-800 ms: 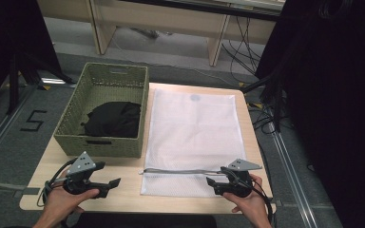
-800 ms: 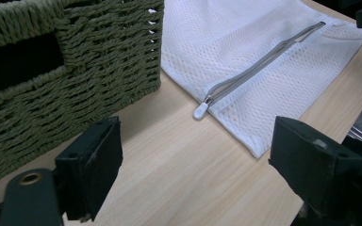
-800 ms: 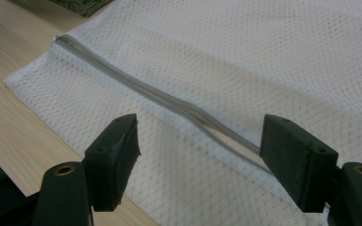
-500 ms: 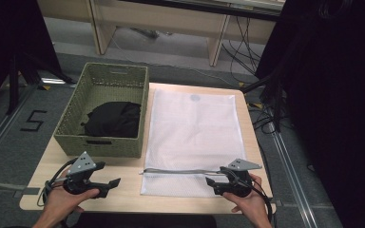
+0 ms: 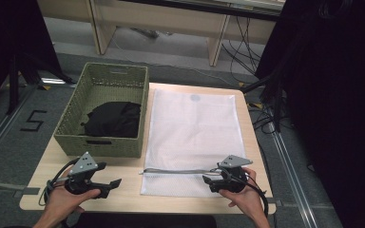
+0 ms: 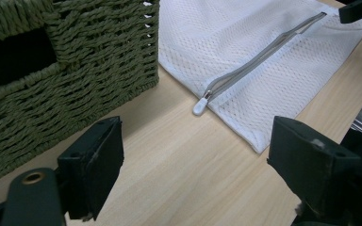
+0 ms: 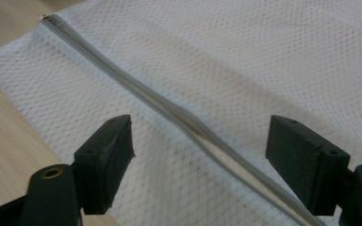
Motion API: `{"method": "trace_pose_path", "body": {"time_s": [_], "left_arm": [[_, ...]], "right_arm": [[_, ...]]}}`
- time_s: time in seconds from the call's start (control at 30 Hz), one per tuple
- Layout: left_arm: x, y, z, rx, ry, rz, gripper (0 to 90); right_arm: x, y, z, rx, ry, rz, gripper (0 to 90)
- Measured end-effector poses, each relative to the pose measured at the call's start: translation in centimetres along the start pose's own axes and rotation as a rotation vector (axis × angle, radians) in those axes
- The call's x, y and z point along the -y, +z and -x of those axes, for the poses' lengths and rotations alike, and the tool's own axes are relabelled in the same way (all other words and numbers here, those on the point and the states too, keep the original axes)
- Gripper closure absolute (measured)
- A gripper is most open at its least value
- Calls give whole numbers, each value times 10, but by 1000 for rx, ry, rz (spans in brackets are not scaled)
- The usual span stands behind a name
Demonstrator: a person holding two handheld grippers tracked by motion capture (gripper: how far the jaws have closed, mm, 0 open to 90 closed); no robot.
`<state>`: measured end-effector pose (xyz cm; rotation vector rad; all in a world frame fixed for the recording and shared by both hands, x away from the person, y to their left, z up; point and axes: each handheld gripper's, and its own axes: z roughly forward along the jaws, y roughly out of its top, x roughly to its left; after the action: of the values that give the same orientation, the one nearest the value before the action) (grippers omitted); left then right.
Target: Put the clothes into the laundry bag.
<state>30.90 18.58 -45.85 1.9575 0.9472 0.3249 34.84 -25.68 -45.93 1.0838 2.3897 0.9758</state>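
2 hand-held grippers (image 5: 115, 182) (image 5: 207, 179) open, 1 mesh bag (image 5: 192, 128), 1 basket (image 5: 100, 142)

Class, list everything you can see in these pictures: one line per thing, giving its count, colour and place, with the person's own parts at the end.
Table: one, light wood, under everything.
Woven basket: one, olive green, left half of the table.
Black cloth: one bundle, black, inside the basket.
Mesh bag: one, white, flat on the table, right of the basket.
Zipper: one, grey, across the bag near its front edge; white pull at its left end.
Hands: two, at the table's front edge, left hand and right hand.
Left gripper: one, black, fingers open, above bare table.
Right gripper: one, black, fingers open, at the zipper's right end.
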Motion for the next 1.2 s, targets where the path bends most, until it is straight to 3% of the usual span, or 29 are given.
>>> {"method": "trace_pose_path", "body": {"time_s": [0.2,0.27,0.3,0.4,0.43,0.57,0.8,0.83,0.87,0.93,0.97,1.03,1.13,1.2], "left_arm": [[0,1,0,0,9,2,188],[0,2,0,5,10,3,193],[0,2,0,5,9,4,193],[0,2,0,9,9,5,193],[0,3,0,9,8,4,193],[0,1,1,9,8,-10,196],[0,2,1,14,11,-6,197],[0,3,1,14,8,-4,197],[0,2,1,14,11,-9,197],[0,2,1,10,10,-1,200],[0,1,0,14,27,1,207],[-1,1,0,12,28,-2,207],[0,1,0,10,25,5,208],[-1,1,1,8,13,5,207]], "right_arm": [[-5,18,7,-21,-31,-41,222],[-9,31,7,-13,-64,-46,248],[-11,34,8,-19,-87,-81,262],[-14,43,8,-24,-94,-98,278],[-16,48,10,-26,-123,-96,294],[-22,63,13,-37,-125,-151,319],[-24,79,18,-39,-132,-164,301],[-25,80,17,-55,-103,-173,292],[-26,82,17,-51,-110,-168,291],[-28,84,20,-81,-86,-169,437],[-29,82,22,-98,-65,-182,487],[-28,83,22,-87,-58,-168,530],[-28,81,32,-99,-35,-161,743],[-28,80,33,-93,-38,-165,783]]}}
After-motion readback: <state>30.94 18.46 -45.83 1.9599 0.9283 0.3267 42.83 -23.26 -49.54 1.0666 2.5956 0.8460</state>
